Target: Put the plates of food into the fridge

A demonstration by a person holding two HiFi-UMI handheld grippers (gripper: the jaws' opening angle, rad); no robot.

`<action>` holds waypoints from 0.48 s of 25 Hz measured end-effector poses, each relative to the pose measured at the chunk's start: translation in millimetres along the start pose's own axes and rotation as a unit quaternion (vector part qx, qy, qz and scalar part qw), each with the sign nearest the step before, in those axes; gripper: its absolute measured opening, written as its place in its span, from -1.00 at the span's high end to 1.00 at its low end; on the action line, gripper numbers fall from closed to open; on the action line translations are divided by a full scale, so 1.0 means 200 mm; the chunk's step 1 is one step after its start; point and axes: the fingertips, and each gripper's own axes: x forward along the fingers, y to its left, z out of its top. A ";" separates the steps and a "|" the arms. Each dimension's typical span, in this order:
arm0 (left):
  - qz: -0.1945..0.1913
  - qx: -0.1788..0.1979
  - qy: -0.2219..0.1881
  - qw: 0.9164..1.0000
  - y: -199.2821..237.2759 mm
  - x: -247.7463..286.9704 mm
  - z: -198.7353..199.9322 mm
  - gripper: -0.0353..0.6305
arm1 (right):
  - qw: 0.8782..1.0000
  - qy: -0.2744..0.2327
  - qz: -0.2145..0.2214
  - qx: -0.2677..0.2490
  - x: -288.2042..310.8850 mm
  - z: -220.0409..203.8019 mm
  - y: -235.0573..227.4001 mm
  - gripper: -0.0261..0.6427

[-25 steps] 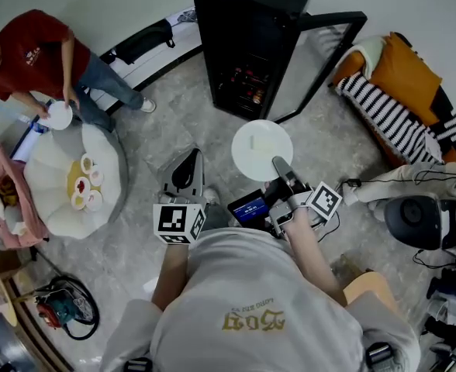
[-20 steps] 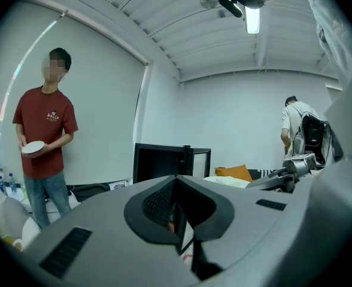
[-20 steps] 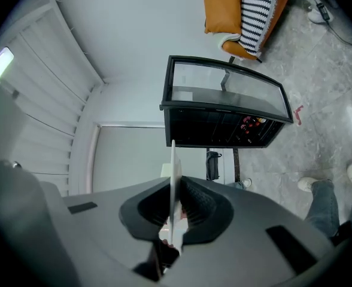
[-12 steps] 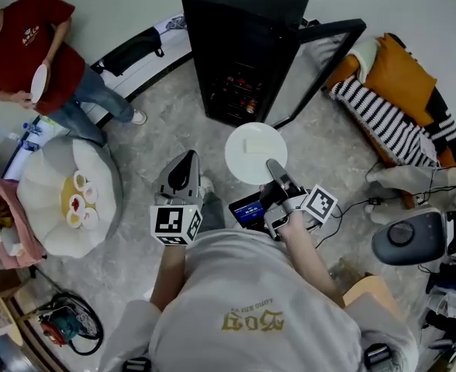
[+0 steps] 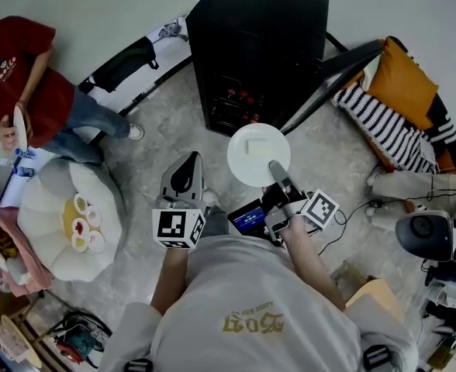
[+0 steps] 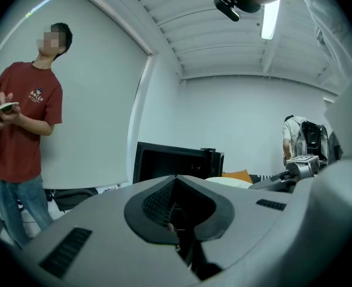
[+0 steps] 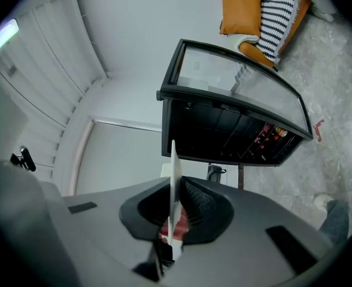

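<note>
Left of centre, the left gripper (image 5: 185, 163) has its jaws closed together on nothing. Just right of it, the right gripper (image 5: 275, 170) pinches the rim of the white plate (image 5: 251, 160), held level before the open fridge (image 5: 259, 49) at upper centre.

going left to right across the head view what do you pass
white flower-shaped table → left gripper → white plate → striped cushion

Round white plate (image 5: 246, 166) with pale food, level, just before black fridge (image 5: 259, 45), door open.
</note>
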 end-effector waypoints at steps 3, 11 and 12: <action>-0.005 -0.009 -0.002 1.000 0.13 0.09 0.03 0.89 | 1.000 -0.002 0.001 0.007 0.15 -0.01 0.00 0.84; -0.008 -0.020 0.001 1.000 0.40 0.25 0.02 0.89 | 0.998 -0.017 0.025 0.047 0.46 0.01 0.02 0.84; -0.006 -0.022 0.004 1.000 0.41 0.26 0.00 0.89 | 0.998 -0.014 0.029 0.045 0.49 0.02 0.03 0.84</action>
